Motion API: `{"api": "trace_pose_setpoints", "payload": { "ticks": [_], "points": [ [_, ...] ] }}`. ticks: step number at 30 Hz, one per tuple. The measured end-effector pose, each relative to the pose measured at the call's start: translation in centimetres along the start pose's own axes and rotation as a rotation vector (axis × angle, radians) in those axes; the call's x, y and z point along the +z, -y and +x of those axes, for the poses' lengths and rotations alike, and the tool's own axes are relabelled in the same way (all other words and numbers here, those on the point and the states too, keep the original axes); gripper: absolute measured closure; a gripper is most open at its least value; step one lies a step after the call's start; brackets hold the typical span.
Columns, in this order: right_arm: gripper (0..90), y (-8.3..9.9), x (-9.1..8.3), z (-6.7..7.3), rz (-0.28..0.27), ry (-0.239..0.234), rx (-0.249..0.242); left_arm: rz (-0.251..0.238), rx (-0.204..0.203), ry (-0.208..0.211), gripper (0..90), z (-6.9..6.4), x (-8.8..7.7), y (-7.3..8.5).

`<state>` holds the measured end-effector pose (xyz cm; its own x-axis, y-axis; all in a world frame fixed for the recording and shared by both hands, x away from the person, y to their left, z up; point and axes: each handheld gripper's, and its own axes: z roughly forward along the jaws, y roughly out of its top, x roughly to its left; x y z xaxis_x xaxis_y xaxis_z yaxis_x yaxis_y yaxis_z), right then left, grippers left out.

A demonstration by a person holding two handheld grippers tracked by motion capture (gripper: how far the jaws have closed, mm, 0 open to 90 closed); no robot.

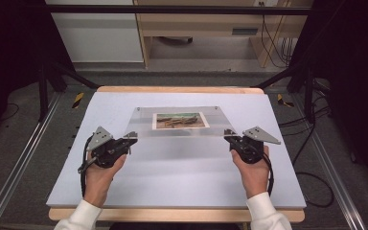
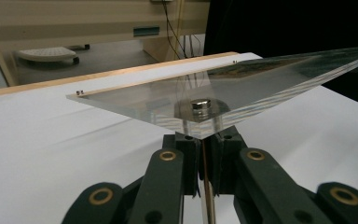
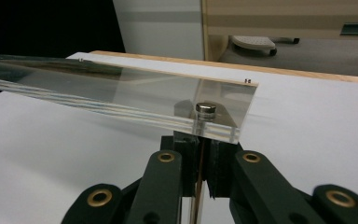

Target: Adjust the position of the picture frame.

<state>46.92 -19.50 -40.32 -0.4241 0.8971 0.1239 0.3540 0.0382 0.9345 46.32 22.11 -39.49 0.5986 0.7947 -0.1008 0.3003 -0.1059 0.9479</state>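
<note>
A clear acrylic sheet [image 1: 177, 129] lies over a landscape photo [image 1: 180, 120] in the middle of the white mat [image 1: 172, 177]. My left gripper [image 1: 130, 136] is at its near left corner and my right gripper [image 1: 230, 134] at its near right corner. In the left gripper view the sheet [image 2: 242, 84] hangs above the mat, and its corner with a round metal magnet [image 2: 200, 103] sits on top of my shut left gripper [image 2: 204, 140]. The right gripper view matches: the sheet [image 3: 135, 98], a magnet [image 3: 206, 108], and my shut right gripper [image 3: 201, 140] beneath the corner.
Small studs mark the sheet's far corners [image 2: 79, 92] [image 3: 247, 80]. The mat covers a wooden table [image 1: 172, 89] with bare mat in front of the sheet and on both sides. Black frame legs [image 1: 43, 91], cables [image 1: 316, 158] and furniture stand beyond the table.
</note>
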Motion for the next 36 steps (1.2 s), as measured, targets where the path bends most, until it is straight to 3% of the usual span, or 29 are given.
{"api": "trace_pose_setpoints", "payload": {
  "ticks": [14,28,36],
  "points": [
    [84.3,2.5,-2.4,-1.1,0.007,0.047,0.05,0.029,0.03,0.043,82.6,-1.5,1.5,0.5],
    [84.1,3.5,-1.9,-0.5,0.037,0.057,0.027,0.032,0.018,0.044,82.3,-0.7,1.5,2.8],
    [84.0,4.0,-1.8,-0.1,0.04,0.058,0.027,0.031,0.009,0.047,82.3,-0.4,1.3,3.2]
  ]
}}
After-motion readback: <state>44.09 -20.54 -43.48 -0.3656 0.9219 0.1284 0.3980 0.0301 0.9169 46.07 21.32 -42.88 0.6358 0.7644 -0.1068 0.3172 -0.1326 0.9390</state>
